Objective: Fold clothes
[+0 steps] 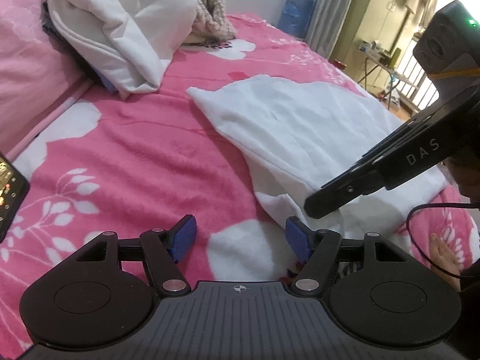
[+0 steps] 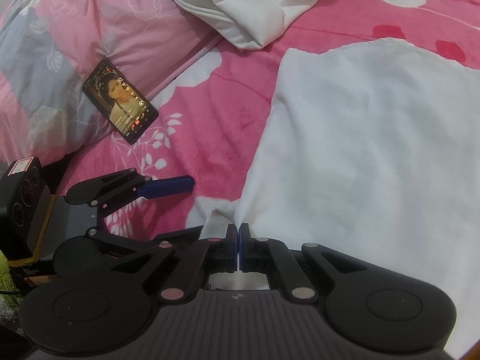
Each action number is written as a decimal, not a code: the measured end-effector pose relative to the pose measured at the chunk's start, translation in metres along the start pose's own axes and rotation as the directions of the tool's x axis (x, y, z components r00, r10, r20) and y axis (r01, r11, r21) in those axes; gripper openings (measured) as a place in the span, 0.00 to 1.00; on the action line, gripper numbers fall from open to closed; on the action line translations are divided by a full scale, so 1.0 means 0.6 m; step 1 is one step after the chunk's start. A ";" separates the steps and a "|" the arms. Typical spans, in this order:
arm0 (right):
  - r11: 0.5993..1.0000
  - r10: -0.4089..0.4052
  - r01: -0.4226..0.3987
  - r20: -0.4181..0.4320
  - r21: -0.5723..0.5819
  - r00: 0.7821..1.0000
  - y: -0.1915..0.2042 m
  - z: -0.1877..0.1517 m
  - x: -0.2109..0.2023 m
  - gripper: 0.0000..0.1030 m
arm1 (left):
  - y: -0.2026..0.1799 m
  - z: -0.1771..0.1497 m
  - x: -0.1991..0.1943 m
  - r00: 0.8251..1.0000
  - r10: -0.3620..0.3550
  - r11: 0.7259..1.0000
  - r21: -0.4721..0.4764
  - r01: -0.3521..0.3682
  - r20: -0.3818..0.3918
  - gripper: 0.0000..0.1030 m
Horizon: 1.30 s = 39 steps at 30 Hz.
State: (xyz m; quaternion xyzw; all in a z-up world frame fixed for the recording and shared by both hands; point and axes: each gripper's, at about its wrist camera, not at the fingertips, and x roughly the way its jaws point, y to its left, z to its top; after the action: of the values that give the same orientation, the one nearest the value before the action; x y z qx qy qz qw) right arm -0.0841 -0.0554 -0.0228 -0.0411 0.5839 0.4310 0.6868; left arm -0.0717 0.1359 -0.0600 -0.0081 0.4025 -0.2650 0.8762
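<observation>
A white garment (image 1: 288, 126) (image 2: 375, 150) lies spread flat on the pink flowered blanket (image 1: 150, 156). In the right wrist view my right gripper (image 2: 239, 237) is shut on the garment's near left corner, and a thin strip of white cloth shows between its pads. The left wrist view shows the same gripper (image 1: 312, 208) as a dark beak over that corner. My left gripper (image 1: 240, 240) (image 2: 195, 207) hovers open just left of the corner, over the blanket. Nothing lies between its blue pads (image 1: 184, 238).
A bulky white bundle (image 1: 120, 30) and a knitted piece (image 1: 210, 12) are heaped at the back left. A lit phone (image 2: 120, 105) leans on a pink pillow (image 2: 99, 30). A black cable (image 1: 420, 240) loops near a person's bare skin (image 1: 444, 252) at the right edge.
</observation>
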 end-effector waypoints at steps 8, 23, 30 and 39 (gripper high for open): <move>1.000 -0.008 0.008 0.022 -0.008 1.000 0.001 0.000 -0.007 0.01 | -0.008 0.006 0.010 1.000 -0.025 1.000 0.016 0.025 0.017 0.65; 1.000 0.026 -0.026 0.030 0.005 0.999 -0.005 -0.002 -0.014 0.01 | -0.013 0.008 0.028 0.999 -0.043 0.992 0.119 0.045 -0.027 0.66; 1.000 0.023 -0.024 0.031 0.013 0.999 -0.009 -0.003 -0.015 0.01 | 0.037 0.024 0.012 0.998 -0.052 0.997 -0.056 0.053 0.017 0.68; 0.999 0.026 -0.027 0.038 0.029 0.999 -0.015 -0.005 -0.016 0.01 | 0.050 0.028 0.042 0.991 -0.132 0.985 -0.113 0.132 0.005 0.68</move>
State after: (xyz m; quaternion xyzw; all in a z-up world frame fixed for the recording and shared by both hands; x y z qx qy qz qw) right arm -0.0801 -0.0679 -0.0196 -0.0153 0.5778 0.4320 0.6924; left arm -0.0324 0.1467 -0.0730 -0.0839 0.4165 -0.2995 0.8543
